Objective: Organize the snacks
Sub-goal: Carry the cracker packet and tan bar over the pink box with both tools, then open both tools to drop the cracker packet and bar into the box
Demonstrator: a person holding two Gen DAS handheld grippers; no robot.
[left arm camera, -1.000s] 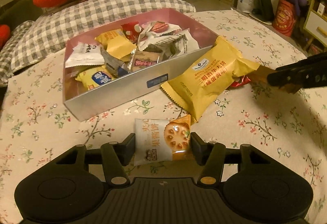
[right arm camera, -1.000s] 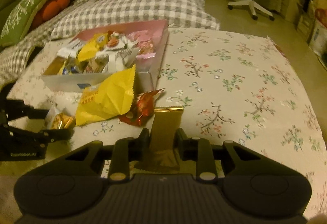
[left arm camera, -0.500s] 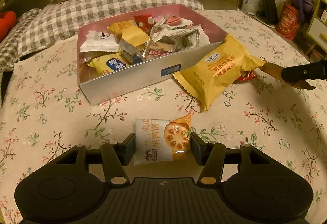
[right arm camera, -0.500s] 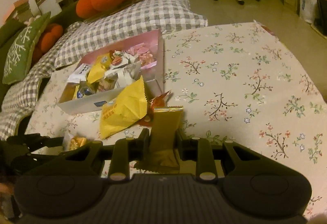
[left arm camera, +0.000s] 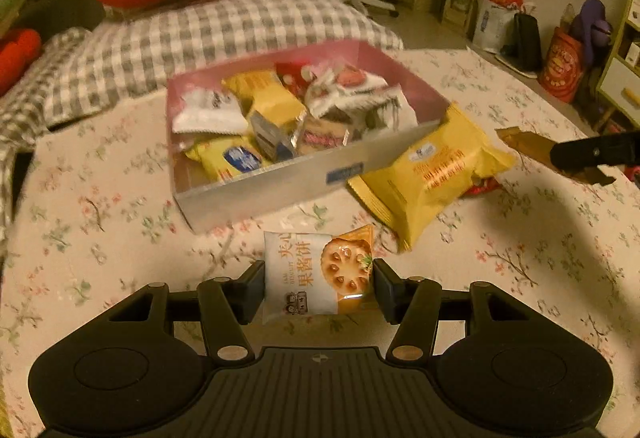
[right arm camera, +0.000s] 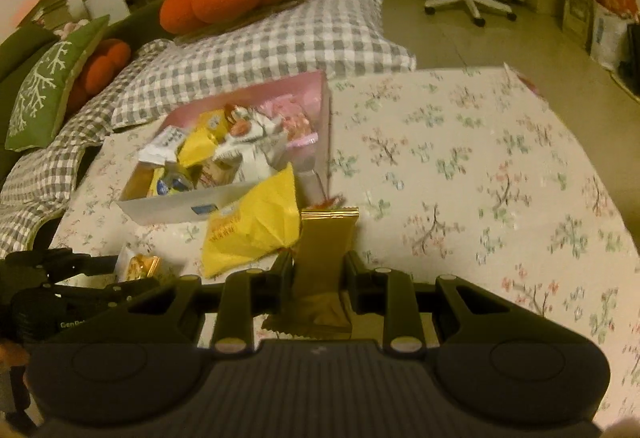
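My left gripper point(left arm camera: 319, 280) clamps a jam biscuit packet point(left arm camera: 318, 272); my right gripper point(right arm camera: 318, 274) clamps a gold wrapper point(right arm camera: 324, 258), near the snack box point(left arm camera: 280, 182).

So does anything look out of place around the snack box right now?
Yes. A big yellow packet leans against the outside of the box instead of lying inside, with a red wrapper tucked under it on the floral cloth.

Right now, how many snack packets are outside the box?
4: biscuit packet in left jaws, gold packet in right jaws, yellow packet and partly hidden red one beside the box.
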